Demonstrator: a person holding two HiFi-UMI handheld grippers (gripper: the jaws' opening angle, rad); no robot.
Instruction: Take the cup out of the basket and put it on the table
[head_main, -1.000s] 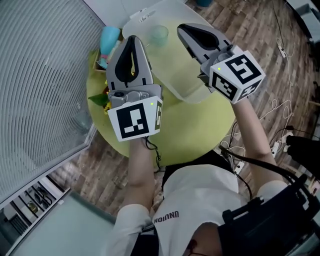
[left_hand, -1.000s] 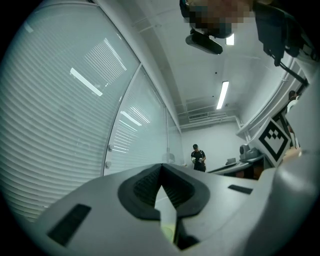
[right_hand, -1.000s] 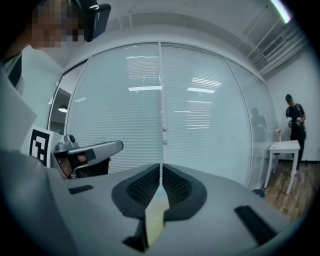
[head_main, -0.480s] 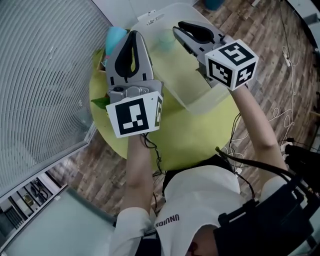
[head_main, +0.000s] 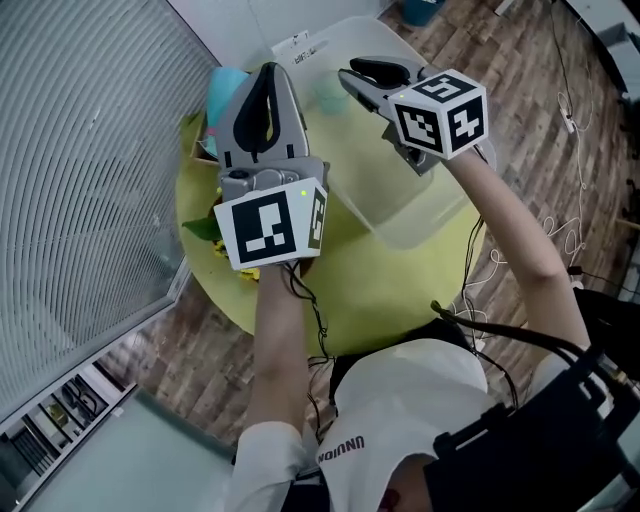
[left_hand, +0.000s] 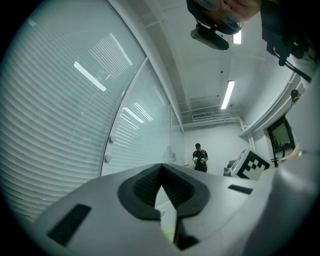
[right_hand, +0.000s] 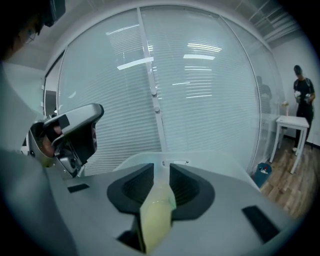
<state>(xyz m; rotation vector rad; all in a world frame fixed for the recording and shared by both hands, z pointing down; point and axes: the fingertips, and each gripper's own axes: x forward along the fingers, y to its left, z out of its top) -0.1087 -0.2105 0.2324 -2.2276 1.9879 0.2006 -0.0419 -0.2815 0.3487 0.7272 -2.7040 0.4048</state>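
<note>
Yellow-green table (head_main: 400, 290), clear basket (head_main: 430, 215) with a pale cup (head_main: 330, 95) inside.
We cannot read the basket's label (head_main: 300, 45); left gripper (head_main: 268, 75) pressed together, right gripper (head_main: 347, 78) just opening, gripping nothing.

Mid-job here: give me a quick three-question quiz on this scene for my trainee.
1. Fill in: the right gripper hovers over the translucent ____.
2. Which gripper has its jaws together? A) left gripper B) right gripper
3. True or false: the pale green cup stands on the bare table.
Key: 1 basket. 2 A; the right gripper's jaws have just been opening, with nothing gripped. 3 false, the cup is inside the basket.
</note>
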